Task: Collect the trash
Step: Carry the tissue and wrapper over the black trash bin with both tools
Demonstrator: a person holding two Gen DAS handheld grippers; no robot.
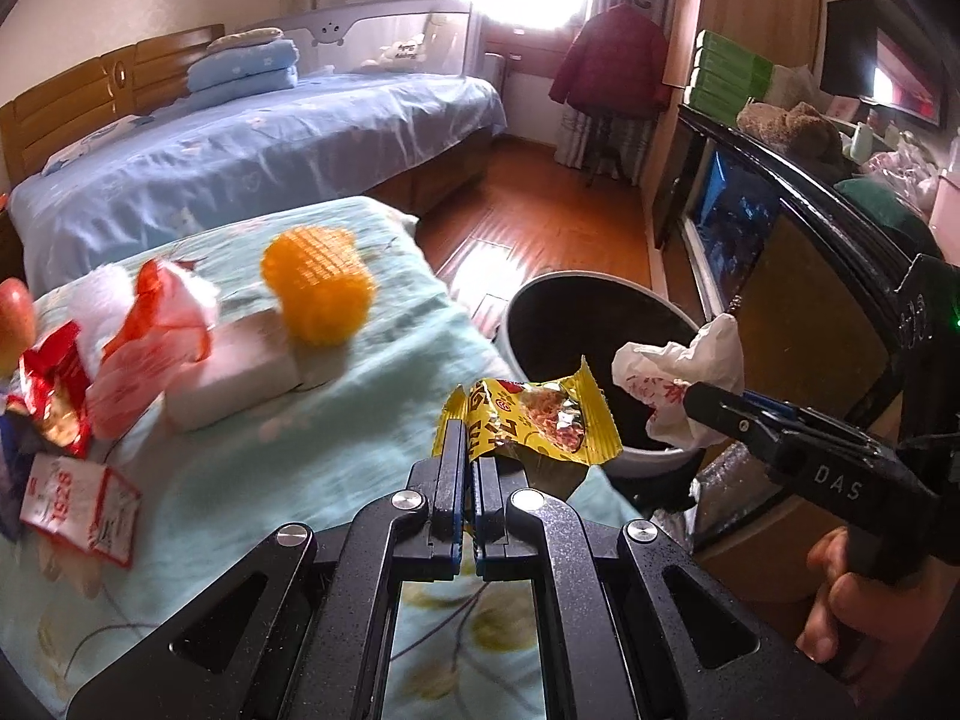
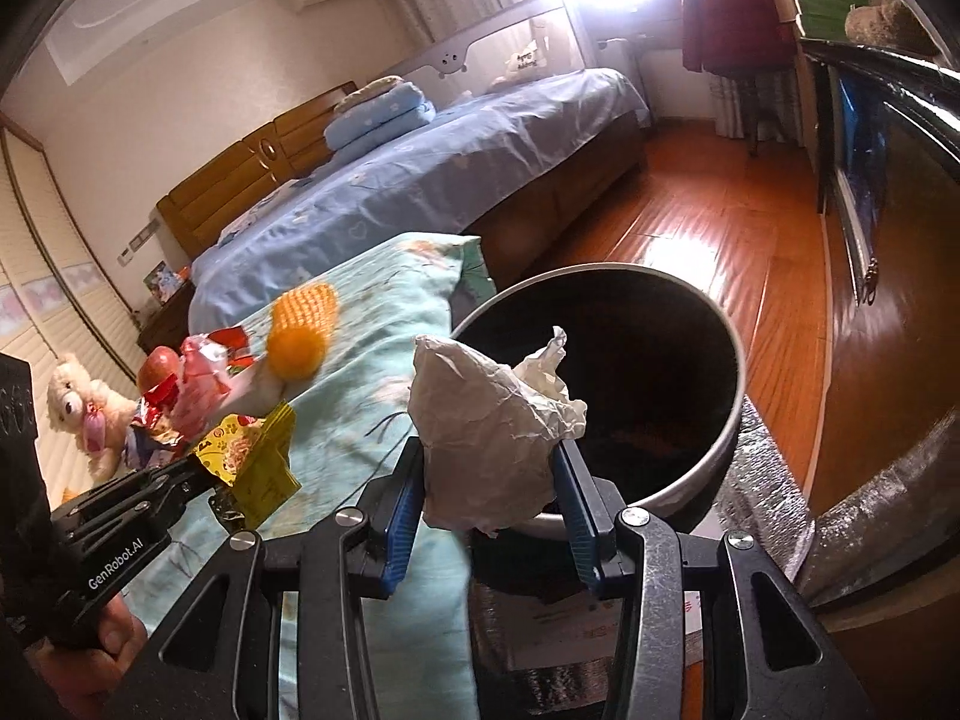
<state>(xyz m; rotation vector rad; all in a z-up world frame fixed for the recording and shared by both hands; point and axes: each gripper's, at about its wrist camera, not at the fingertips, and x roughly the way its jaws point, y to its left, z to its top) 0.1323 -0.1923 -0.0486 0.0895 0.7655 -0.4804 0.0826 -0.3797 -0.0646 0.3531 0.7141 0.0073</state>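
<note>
**Both grippers loaded, at bin rim**

L gripper (image 1: 473,462): jaws pressed nearly together, pinching a yellow snack wrapper (image 1: 534,420) by its lower edge. Wrapper stands up above the fingertips, over the edge of the teal blanket (image 1: 336,456), just beside the bin.

R gripper (image 2: 489,480): jaws part spread, blue pads clamping a crumpled white paper wad (image 2: 480,438) from both sides. Wad sits at the near rim of the trash bin (image 2: 729,438); in L wrist view it hangs over the bin's dark mouth. Bin inside mostly dark, contents hard to make out.

Mid-range, on blanket: white block (image 1: 240,372) w/ an orange mesh item (image 1: 318,285) against its far end. Left of that, a pile of remaining trash – red/white wrappers (image 1: 150,348), a red packet (image 1: 54,384), a white-red carton (image 1: 78,507) nearest the camera. Motion blur on this group.

Far: bed w/ blue sheet (image 1: 270,144), folded blue quilt (image 1: 243,69) at the wooden headboard, red coat (image 1: 612,60) on a stand by the window. Wood floor (image 1: 540,204) btwn bed and bin. Plush bear (image 2: 75,405) at far left in R wrist view.
</note>
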